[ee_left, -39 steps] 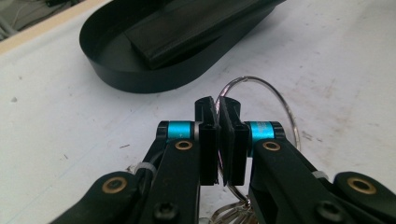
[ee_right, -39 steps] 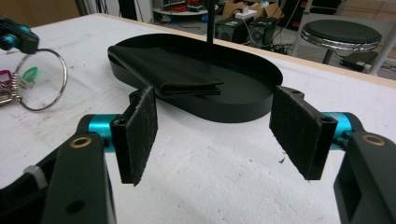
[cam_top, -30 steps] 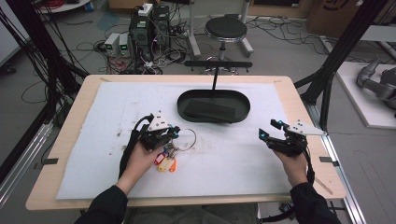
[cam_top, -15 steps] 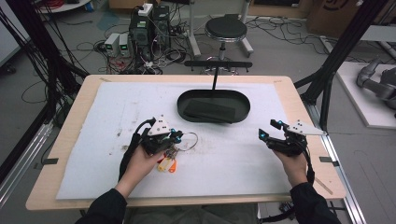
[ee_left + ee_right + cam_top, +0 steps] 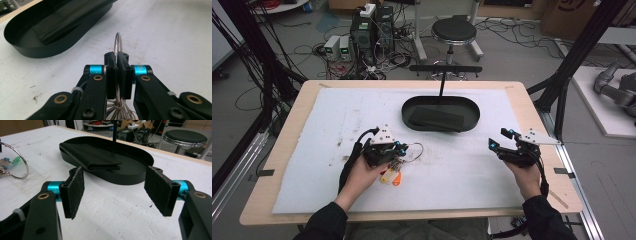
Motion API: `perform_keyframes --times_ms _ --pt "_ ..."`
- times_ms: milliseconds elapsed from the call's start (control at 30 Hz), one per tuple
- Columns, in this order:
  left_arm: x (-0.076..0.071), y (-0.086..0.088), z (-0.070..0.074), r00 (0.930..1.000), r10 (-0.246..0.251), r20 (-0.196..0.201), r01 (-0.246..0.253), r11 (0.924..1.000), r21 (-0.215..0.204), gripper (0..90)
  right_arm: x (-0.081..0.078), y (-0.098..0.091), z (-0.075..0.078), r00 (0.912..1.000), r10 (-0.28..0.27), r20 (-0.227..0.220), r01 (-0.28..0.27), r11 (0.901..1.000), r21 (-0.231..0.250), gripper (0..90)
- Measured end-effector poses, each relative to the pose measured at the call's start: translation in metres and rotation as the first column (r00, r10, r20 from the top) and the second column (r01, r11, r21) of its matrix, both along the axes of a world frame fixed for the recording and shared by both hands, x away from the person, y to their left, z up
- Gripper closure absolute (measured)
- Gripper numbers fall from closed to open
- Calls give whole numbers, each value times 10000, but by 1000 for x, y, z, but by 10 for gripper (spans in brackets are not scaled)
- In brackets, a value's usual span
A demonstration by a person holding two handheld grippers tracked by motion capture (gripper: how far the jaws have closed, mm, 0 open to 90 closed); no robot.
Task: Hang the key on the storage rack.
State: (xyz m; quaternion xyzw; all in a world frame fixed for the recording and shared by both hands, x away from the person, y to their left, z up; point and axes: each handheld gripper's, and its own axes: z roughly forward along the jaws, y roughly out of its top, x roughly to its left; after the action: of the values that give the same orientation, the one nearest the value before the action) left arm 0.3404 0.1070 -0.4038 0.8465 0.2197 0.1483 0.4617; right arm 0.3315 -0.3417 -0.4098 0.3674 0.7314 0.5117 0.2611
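Note:
A thin metal key ring (image 5: pixel 413 150) with keys and red, yellow and orange tags (image 5: pixel 390 176) lies left of the table's middle. My left gripper (image 5: pixel 401 149) is shut on it. In the left gripper view the ring (image 5: pixel 118 42) stands upright, pinched between the pads (image 5: pixel 111 75), with the keys bunched below. The jaws have just been closing a touch tighter on the wire. At the right side of the mat my right gripper (image 5: pixel 501 139) is held open, and nothing lies between its felt pads (image 5: pixel 75 191).
A black oval tray (image 5: pixel 472 122) holding a folded black cloth (image 5: pixel 436 119) sits at the back centre of the white mat, with a thin black post behind it. The tray (image 5: pixel 130 178) lies straight ahead of the right gripper. A stool (image 5: pixel 454 31) stands beyond the table.

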Motion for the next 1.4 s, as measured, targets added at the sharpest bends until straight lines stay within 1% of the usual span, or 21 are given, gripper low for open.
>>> perform_keyframes --times_ms 100,200,267,300,333,400,633,867,1167,1233,1400 --pt "-1 -1 0 10000 -8 30 8 10000 -25 862 0 0 0 10000 19 13 -19 10000 -1 330" --pt "-1 0 2 9999 1 159 -1 10000 -3 863 0 0 0 10000 16 -10 -16 10000 15 332" --pt "-2 1 3 9999 71 138 -69 9998 -171 863 0 0 0 10000 10 -12 -10 10000 29 333" --pt "-2 2 3 9998 87 198 -81 9995 -291 864 0 0 0 10000 16 -13 -15 10000 31 333" --pt "-2 3 5 9997 86 239 -79 9995 -298 864 0 0 0 10000 11 -12 -11 10000 36 335" --pt "-2 5 6 9995 188 270 -172 9983 -554 864 0 0 0 10000 18 -3 -18 10000 31 336" --pt "-4 8 14 9984 297 480 -252 9955 -916 864 0 0 0 10000 19 -8 -19 10000 15 337" --pt "-5 9 24 9967 266 766 -186 9944 -1042 864 1 0 -1 10000 19 -22 -19 10000 -63 337" --pt "-6 12 33 9946 367 973 -243 9918 -1258 864 1 0 -1 10000 26 -18 -26 10000 -43 337" --pt "-6 12 35 9934 281 1114 -133 9913 -1313 864 1 0 -1 10000 -3 20 3 10000 -74 337" --pt "-6 12 43 9905 321 1336 -123 9891 -1466 863 2 0 -1 10000 -30 -35 29 10000 -32 336"
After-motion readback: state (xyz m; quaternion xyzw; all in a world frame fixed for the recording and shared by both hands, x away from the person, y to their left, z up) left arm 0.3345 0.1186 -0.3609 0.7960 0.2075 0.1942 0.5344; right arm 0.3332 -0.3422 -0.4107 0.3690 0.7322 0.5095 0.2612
